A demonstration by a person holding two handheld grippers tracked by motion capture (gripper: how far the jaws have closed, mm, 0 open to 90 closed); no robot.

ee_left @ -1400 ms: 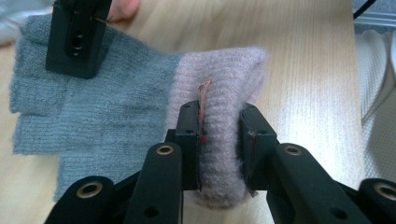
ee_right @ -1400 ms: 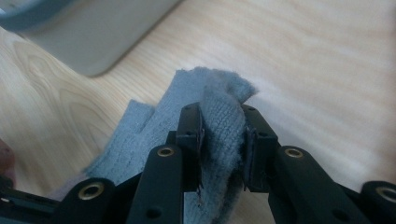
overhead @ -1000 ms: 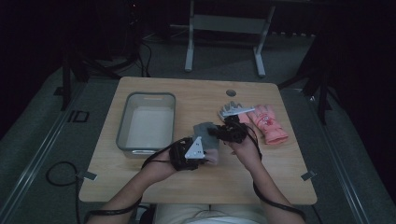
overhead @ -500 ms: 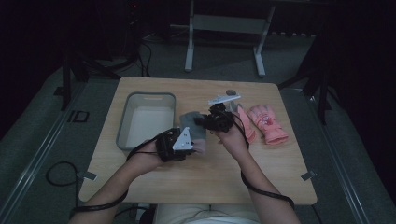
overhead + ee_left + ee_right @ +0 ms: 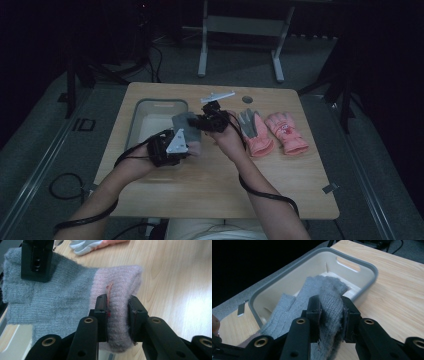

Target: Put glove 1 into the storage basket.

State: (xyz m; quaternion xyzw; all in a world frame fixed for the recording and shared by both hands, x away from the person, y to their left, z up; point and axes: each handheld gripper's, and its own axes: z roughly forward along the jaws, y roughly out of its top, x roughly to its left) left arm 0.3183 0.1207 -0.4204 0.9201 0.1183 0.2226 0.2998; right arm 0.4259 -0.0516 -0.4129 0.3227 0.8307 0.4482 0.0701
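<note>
The room is dim. A wooden table (image 5: 210,190) stands on grey carpet (image 5: 50,150) between floor rails (image 5: 37,165). Beyond it is a pale metal stand (image 5: 240,30), with dark tripods (image 5: 75,75) at both sides.

Left gripper (image 5: 186,143) clamped; right gripper (image 5: 197,121) clamped, forearms converging

The high view looks forward and down over the whole dim tabletop (image 5: 280,180) from the person's side. Each gripper view sits close behind its jaws; both share the knitted glove (image 5: 62,295), and seemingly the grey bin (image 5: 372,270).
</note>
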